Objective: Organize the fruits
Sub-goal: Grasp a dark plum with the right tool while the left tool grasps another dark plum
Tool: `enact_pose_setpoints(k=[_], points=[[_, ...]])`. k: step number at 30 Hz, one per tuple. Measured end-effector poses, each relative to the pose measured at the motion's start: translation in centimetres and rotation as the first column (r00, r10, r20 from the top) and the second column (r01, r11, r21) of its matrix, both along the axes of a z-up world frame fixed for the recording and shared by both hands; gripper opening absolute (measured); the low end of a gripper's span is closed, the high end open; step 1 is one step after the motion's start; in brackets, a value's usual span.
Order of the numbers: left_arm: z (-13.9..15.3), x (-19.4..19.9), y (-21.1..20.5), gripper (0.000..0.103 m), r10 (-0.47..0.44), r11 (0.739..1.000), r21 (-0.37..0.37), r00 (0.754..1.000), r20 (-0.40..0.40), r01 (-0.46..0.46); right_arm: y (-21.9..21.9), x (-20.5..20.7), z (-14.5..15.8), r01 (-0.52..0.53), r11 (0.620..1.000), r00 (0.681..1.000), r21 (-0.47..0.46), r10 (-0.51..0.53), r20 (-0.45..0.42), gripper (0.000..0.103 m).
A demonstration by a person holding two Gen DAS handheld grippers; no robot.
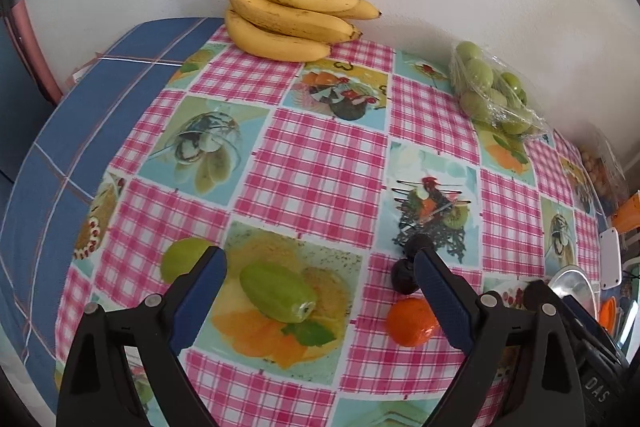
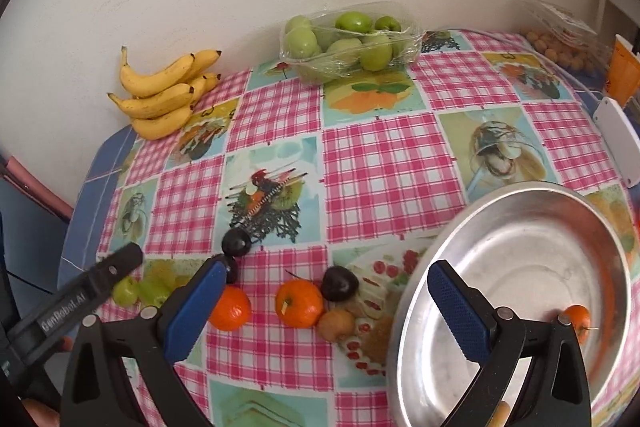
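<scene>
Both grippers are hanging over the near edge of the table, and neither one has anything in it. The left gripper (image 1: 320,291) has its jaws spread wide above a green starfruit (image 1: 278,291) that's lying on its side between the fingers, with open space on both sides of it. A green lime (image 1: 178,259) sits just left of the left finger. Off the right finger there's a tangerine (image 1: 412,321), and two dark plums (image 1: 404,277) a little farther back.

The right gripper (image 2: 326,297) is released too, its fingers well apart. Between them you can see another orange tangerine (image 2: 299,303), a dark plum (image 2: 340,283) touching it on the right, and a brown kiwi (image 2: 336,325) just in front of those. One more tangerine (image 2: 230,309) is right beside the left finger.

The metal bowl (image 2: 520,267) is on the near right side of the table, partly behind the right finger, and it has one small orange fruit (image 2: 578,321) inside near its right wall.

Way at the back against the wall: a bunch of bananas (image 1: 288,15) on the far left, and a wrapped tray of green apples (image 2: 348,41) more to the middle. Everything sits on a pink checked tablecloth (image 1: 320,163) with fruit pictures on it.
</scene>
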State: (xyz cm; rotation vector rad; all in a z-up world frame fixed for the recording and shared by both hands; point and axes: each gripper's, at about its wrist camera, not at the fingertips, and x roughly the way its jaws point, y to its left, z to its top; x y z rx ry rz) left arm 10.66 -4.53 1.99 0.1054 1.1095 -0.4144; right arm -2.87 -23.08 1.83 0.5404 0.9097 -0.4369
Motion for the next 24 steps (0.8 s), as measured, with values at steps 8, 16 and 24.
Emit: enact_pose_setpoints(k=[8,16,24], points=[[-1.2,0.8,-2.8,0.086,-0.043,0.998,-0.044,0.995,-0.092,0.039,-0.8,2.0,-1.3,-0.004,0.999,0.999,0.047,0.006,-0.035,0.068],[-3.2,0.7,-5.7,0.066,-0.124,0.992,-0.052,0.978,-0.166,0.117,-1.5,2.8,-3.2,-0.01,0.995,0.994,0.095,0.02,-0.104,0.047],[-5.2,1.0,-6.2,0.05,-0.121,0.993,-0.041,0.967,-0.225,0.114,-1.8,2.7,-4.8,0.016,0.995,0.984,0.099,0.002,-0.179,0.039]])
